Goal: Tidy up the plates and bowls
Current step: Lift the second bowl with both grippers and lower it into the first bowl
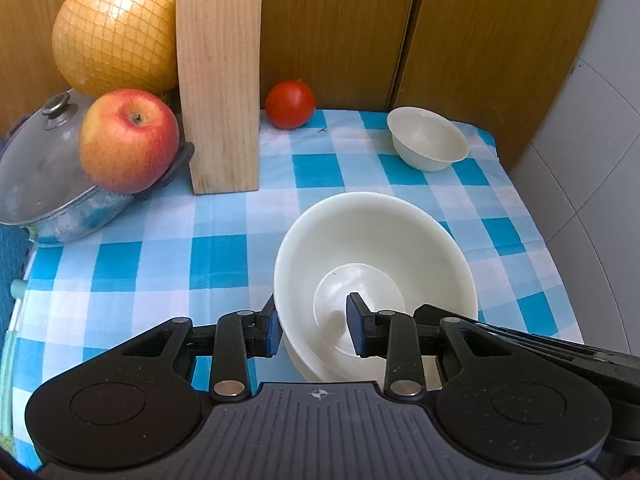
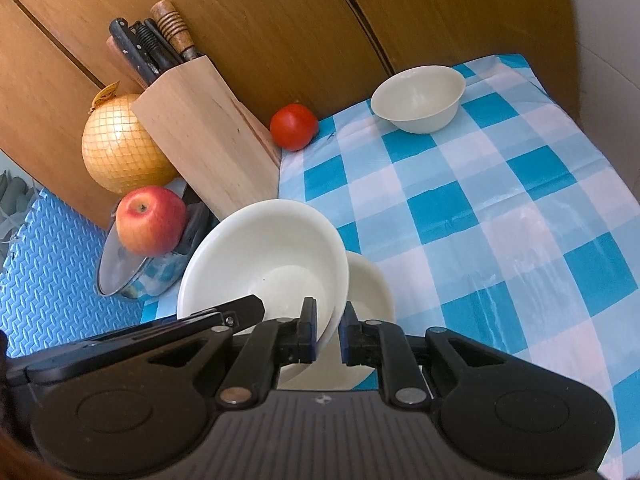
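We see the left tongs (image 1: 314, 330) straddling the near rim of the large bowl (image 1: 376, 240), jaws wide, not pinching. The right tongs (image 2: 329, 336) are nearly closed on that bowl's rim, tilting it over a second bowl (image 2: 370, 280). A small bowl (image 1: 428, 138) sits far right on the table (image 1: 168, 256).

Blue-and-white checked tablecloth (image 1: 168, 248) covers the table ahead of the tool. Upright pale wooden knife block (image 1: 219, 84), holding dark-handled knives (image 2: 148, 48), stands ahead-left. Round red tomato (image 1: 290, 105) just right of it, at the wooden panel wall (image 1: 340, 32). Far left: netted yellow pomelo (image 1: 114, 28) behind a red-yellow apple (image 1: 129, 140) resting on a lidded grey metal pot (image 1: 44, 184).
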`<state>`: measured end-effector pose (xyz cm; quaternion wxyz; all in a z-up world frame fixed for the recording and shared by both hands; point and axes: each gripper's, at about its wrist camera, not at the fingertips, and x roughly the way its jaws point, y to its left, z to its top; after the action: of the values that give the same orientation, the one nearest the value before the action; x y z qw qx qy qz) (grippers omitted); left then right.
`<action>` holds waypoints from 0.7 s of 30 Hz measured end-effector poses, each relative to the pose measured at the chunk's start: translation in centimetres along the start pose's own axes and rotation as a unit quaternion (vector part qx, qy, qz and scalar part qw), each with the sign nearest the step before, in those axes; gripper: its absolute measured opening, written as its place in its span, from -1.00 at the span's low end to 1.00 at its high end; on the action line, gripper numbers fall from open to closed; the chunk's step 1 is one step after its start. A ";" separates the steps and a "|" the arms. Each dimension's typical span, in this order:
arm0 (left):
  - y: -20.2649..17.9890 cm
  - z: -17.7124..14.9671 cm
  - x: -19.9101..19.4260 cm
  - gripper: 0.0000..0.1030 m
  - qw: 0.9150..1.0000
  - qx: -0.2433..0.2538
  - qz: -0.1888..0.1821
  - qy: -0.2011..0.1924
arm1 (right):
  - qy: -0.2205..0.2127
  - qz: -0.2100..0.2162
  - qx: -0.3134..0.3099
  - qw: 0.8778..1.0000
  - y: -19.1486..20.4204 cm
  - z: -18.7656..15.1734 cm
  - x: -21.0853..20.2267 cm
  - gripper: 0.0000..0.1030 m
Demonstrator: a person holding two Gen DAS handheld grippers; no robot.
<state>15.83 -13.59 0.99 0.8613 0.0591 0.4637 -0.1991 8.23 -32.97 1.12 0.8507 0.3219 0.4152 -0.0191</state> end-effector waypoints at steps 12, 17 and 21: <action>0.0 0.0 0.7 -0.23 1.000 0.001 0.000 0.010 | 0.006 -0.011 -0.004 1.000 0.1 0.0 0.4 -0.73; 0.0 0.0 1.0 -0.22 1.000 0.003 0.003 0.013 | 0.007 -0.020 -0.008 1.000 0.2 -0.1 0.5 -0.73; -0.1 -0.1 1.0 -0.14 1.000 0.007 0.009 0.011 | 0.001 -0.034 -0.019 0.999 0.3 -0.1 0.5 -0.71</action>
<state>16.24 -13.91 0.09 0.8575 0.0710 0.4712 -0.1940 8.57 -32.54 0.94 0.8550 0.2913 0.4272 -0.0398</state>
